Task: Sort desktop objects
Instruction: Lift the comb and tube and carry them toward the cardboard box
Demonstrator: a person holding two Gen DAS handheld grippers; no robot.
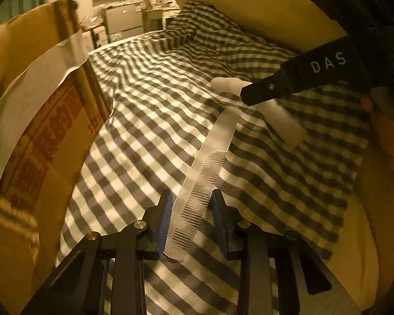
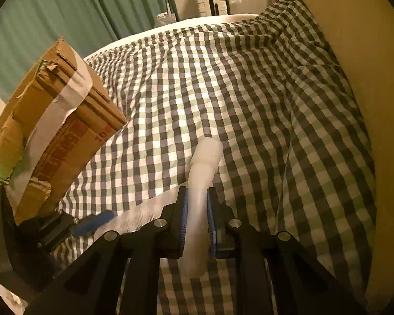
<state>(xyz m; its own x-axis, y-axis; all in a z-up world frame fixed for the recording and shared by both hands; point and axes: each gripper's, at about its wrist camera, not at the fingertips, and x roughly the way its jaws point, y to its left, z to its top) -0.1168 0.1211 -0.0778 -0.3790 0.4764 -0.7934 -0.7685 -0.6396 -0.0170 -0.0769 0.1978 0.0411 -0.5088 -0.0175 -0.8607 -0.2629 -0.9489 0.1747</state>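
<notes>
We see the checked cloth [image 1: 155,110] spread across the whole surface, and the taped cardboard box [image 2: 63,128] standing at its left edge. Our left gripper [image 1: 190,197] straddles the clear comb [image 1: 205,173] lying on the cloth, blue pads [image 1: 163,218] either side, not pressing. Our right gripper [image 2: 197,197] is clamped tight around the white tube [image 2: 201,183].

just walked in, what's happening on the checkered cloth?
A person is working two handheld grippers. The right gripper is shut on a white tube-like piece. The left gripper straddles a clear comb lying on the checkered cloth, with gaps at both pads, so not gripped yet. A taped cardboard box sits to the left.
</notes>
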